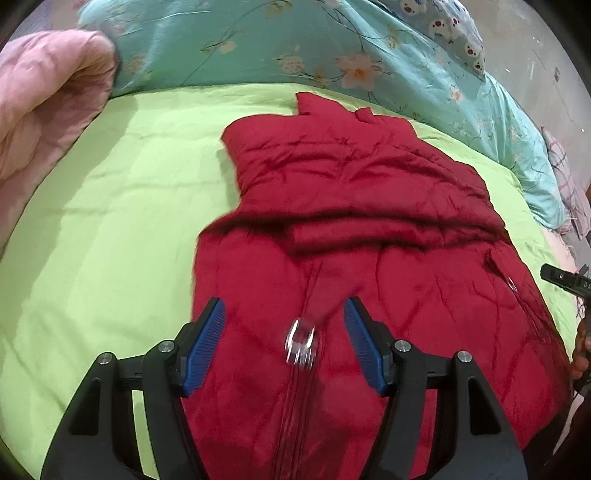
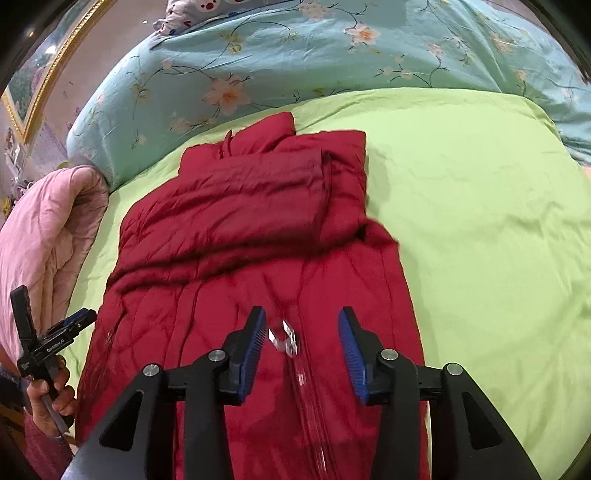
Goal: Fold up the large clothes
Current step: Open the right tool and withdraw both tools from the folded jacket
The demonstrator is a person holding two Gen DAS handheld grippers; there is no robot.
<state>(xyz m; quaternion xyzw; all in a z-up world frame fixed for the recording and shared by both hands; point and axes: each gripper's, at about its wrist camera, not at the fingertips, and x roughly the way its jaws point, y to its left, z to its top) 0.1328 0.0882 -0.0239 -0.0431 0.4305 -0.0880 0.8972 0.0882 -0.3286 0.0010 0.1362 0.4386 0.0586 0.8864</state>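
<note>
A dark red padded jacket (image 1: pixel 369 206) lies flat on the lime-green sheet (image 1: pixel 110 221), collar at the far end and both sleeves folded across the chest. My left gripper (image 1: pixel 284 306) hovers open over the lower front, its blue pads apart and a blurred silver zipper pull (image 1: pixel 301 343) below them. In the right wrist view the jacket (image 2: pixel 236 221) stretches away from me. My right gripper (image 2: pixel 303 314) is open above its zipper (image 2: pixel 282 338), pads pressing nothing. The left gripper (image 2: pixel 55 339), in a hand (image 2: pixel 48 395), shows by the jacket's left edge.
A teal floral duvet (image 1: pixel 258 48) is bunched along the far side of the bed. A pink quilt (image 1: pixel 40 110) lies rolled at the left. A cartoon-print pillow (image 1: pixel 454 33) sits behind the duvet. A gold-framed picture (image 2: pixel 40 85) hangs on the wall. Bare green sheet (image 2: pixel 480 240) lies right of the jacket.
</note>
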